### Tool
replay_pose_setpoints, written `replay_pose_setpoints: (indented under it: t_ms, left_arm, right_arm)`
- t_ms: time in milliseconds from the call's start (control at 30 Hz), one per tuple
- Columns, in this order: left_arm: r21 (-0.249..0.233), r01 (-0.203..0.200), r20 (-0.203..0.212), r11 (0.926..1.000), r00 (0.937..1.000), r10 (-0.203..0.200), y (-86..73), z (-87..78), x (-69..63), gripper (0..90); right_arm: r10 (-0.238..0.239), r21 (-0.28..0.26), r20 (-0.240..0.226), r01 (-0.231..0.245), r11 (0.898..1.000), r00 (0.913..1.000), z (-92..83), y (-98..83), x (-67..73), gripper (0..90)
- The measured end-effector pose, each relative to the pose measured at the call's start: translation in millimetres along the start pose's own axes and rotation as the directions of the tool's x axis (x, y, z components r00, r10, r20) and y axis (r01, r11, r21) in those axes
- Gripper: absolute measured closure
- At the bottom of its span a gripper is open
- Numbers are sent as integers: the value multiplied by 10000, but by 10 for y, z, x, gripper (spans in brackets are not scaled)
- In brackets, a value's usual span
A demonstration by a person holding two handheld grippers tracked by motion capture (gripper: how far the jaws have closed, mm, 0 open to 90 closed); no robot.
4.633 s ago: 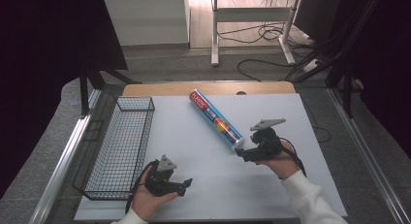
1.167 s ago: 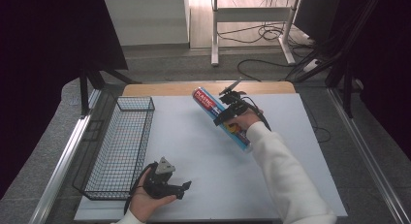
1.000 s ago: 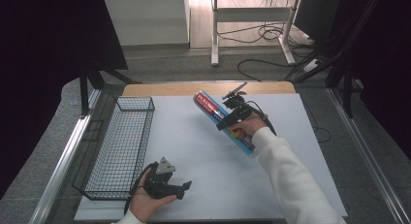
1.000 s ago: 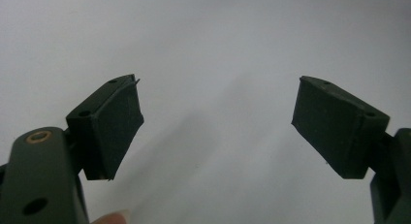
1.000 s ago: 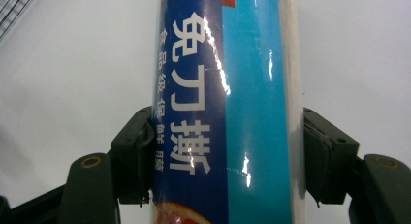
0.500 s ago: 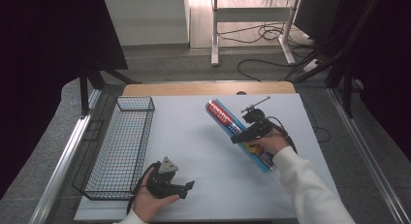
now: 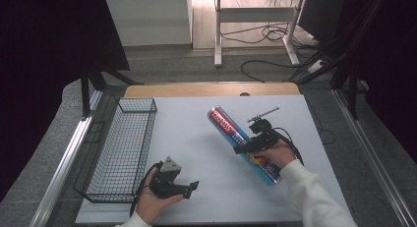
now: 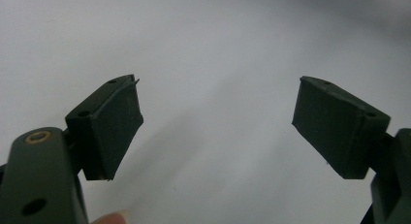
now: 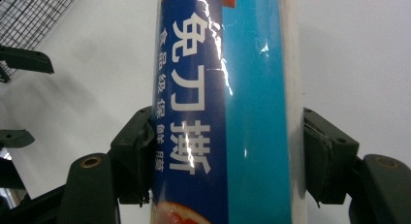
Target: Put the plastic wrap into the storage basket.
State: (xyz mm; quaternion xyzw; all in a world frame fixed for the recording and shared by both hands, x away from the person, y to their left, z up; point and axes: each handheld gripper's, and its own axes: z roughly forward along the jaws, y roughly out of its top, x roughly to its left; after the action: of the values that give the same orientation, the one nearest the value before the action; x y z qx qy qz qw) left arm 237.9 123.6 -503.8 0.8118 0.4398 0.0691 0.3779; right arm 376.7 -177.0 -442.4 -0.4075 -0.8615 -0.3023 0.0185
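Observation:
A long blue roll [image 7: 227,127] with red and white print lies diagonally across the right half of the white table sheet [image 7: 196,124]. My right gripper [image 7: 244,149] is shut across its middle. In the right gripper view both pads press on the sides of the roll [image 9: 228,88], with the right gripper [image 9: 225,156] squarely around it. Whether the roll touches the sheet I cannot tell. My left gripper [image 7: 193,187] rests in a hand at the near left, open, with nothing between its fingers [image 8: 116,122]. The left gripper view shows the left gripper [image 8: 218,122] over bare white sheet.
A black wire basket [image 7: 136,105] stands along the sheet's left edge, just left of the left hand. Its corner [image 9: 34,6] appears at the top left of the right gripper view. A wooden table edge [image 7: 211,89] runs behind the sheet.
My right gripper has carried the roll from the far middle of the sheet towards the near right. The left hand and its gripper have stayed in place.

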Motion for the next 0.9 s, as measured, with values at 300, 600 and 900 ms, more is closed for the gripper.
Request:
replay_pose_setpoints:
  t_ms: [300,600,900]
  left_arm:
    - [-953,431,167,9945,9990,-417,46,-91,15,182]
    - [-1503,1881,1516,9706,9745,-1654,157,-79,130,172]
    - [-1881,3458,3227,9192,9058,-2747,373,99,248,155]
  right_arm:
    - [-287,-141,-454,281,9995,9986,82,-6,160,322]
    - [-426,-459,-740,393,9982,9964,97,-26,257,322]
    - [-633,-704,-1183,552,9960,9910,144,-71,366,322]
